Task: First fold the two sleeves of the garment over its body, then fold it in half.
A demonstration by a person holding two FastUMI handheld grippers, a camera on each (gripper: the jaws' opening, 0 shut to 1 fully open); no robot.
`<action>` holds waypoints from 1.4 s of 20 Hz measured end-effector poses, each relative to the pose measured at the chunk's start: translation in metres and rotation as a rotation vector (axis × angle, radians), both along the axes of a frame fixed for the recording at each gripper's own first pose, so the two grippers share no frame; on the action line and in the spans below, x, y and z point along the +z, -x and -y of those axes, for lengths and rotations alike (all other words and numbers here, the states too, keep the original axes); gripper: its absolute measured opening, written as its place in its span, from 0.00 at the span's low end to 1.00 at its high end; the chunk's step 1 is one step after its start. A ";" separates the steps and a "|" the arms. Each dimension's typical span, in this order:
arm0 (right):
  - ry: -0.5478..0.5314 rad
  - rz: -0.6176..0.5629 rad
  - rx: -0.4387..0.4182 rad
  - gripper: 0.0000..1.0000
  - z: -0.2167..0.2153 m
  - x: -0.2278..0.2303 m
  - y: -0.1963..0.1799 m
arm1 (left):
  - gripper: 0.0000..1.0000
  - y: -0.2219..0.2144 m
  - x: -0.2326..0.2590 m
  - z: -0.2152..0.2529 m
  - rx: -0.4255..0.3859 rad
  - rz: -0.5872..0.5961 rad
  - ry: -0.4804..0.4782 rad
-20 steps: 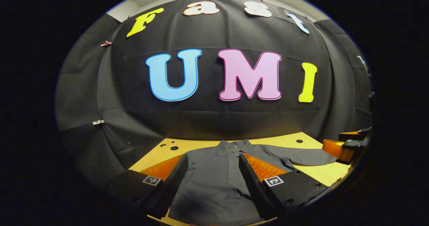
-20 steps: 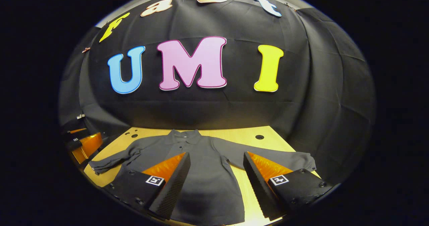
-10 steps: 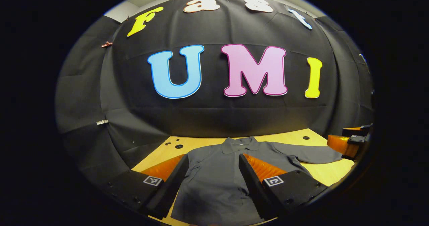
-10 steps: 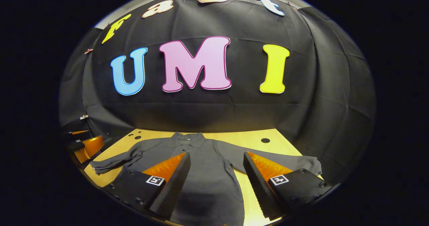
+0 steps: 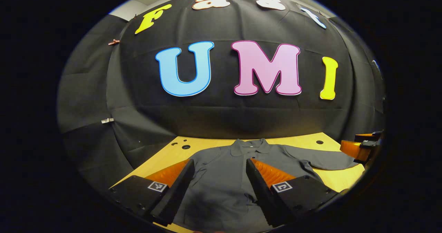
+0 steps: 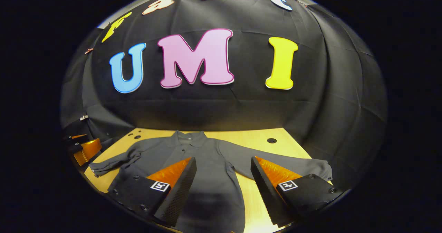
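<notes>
We see a dim booth, overhead light warming the bench (image 5: 207,146); fisheye bends the edges, both views sharp, soft shadows under the fingers.

Left hand-held gripper (image 5: 218,181) and right hand-held gripper (image 6: 223,181) both point toward 12 o'clock, fingers spread wide, gripping nothing.

A: Where is the dark grey long-sleeved collared shirt (image 5: 221,177)?

B: Flat on the pale wooden desk (image 6: 255,139), front up, collar toward the far wall.

A: And its sleeves?

B: Both spread outward, not yet folded; one (image 6: 114,162) looks rumpled.
</notes>
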State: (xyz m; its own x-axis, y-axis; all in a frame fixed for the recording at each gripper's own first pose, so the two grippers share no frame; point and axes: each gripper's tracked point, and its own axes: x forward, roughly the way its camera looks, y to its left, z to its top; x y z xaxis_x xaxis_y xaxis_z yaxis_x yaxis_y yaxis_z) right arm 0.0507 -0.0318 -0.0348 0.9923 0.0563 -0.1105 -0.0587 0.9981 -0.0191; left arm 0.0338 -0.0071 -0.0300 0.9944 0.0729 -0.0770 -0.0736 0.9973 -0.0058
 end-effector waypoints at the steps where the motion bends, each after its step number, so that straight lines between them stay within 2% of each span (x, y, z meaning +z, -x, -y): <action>1: -0.004 -0.003 -0.007 0.98 0.004 -0.002 0.000 | 0.95 -0.002 -0.001 0.003 -0.008 -0.002 0.004; 6: 0.014 -0.057 -0.063 0.98 0.034 -0.021 -0.004 | 0.95 -0.004 -0.014 0.004 -0.013 -0.029 -0.004; 12: 0.032 -0.136 -0.174 0.98 0.099 -0.043 -0.019 | 0.96 0.001 -0.026 -0.011 0.014 -0.072 -0.028; 19: -0.046 -0.189 -0.402 0.98 0.208 -0.062 -0.044 | 0.97 0.001 -0.035 -0.021 0.037 -0.115 -0.030; 23: -0.097 -0.245 -0.544 0.98 0.277 -0.084 -0.056 | 0.96 -0.007 -0.045 -0.005 0.010 -0.151 -0.015; 28: -0.138 -0.260 -0.639 0.98 0.339 -0.100 -0.069 | 0.97 -0.021 -0.040 0.015 -0.016 -0.157 -0.025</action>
